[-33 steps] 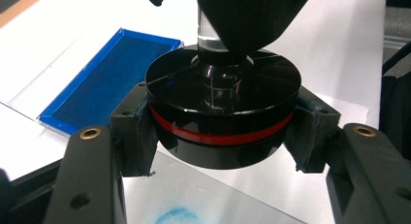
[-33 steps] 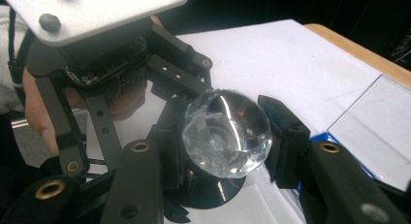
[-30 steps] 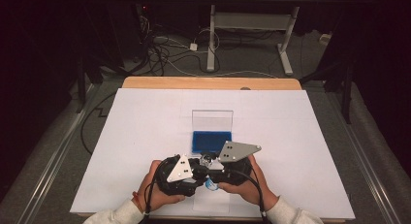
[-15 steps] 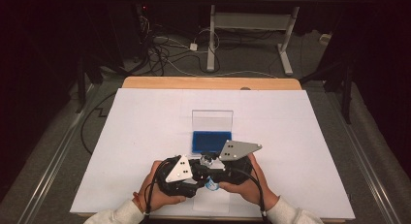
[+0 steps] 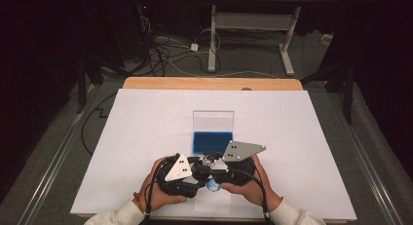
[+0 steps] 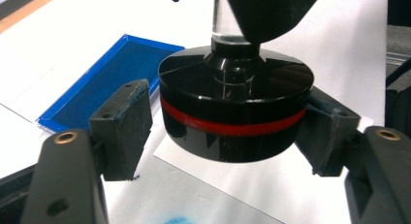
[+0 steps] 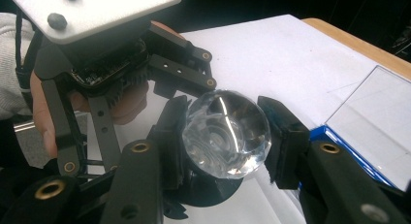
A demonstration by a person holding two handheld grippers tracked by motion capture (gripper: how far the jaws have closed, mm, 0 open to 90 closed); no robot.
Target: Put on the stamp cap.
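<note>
Holding a stamp (image 6: 235, 112) low over the white paper (image 5: 302, 137), near the front edge and just in front of the ink pad (image 5: 212, 142). Pinching its clear knob (image 7: 225, 134) with the right claw (image 7: 223, 136), narrow and snug on both sides, likely so as to carry the stamp from the top, the way a hand would. Reaching round the black base with the left claw (image 6: 228, 132), probably to keep it from tipping or turning. Touching on one side there, maybe a tiny gap on the other, so cannot tell if really squeezing. Coming in from two sides like this, the claws close together but on different parts, so no bumping. Cannot tell if resting on the paper or lifted a little. Keeping the ink pad's clear lid (image 5: 213, 120) open and standing at the back, out of the way, ready for more ink. Leaving a blue spot (image 6: 177, 219) on the paper right under the claws, looks like ink.
</note>
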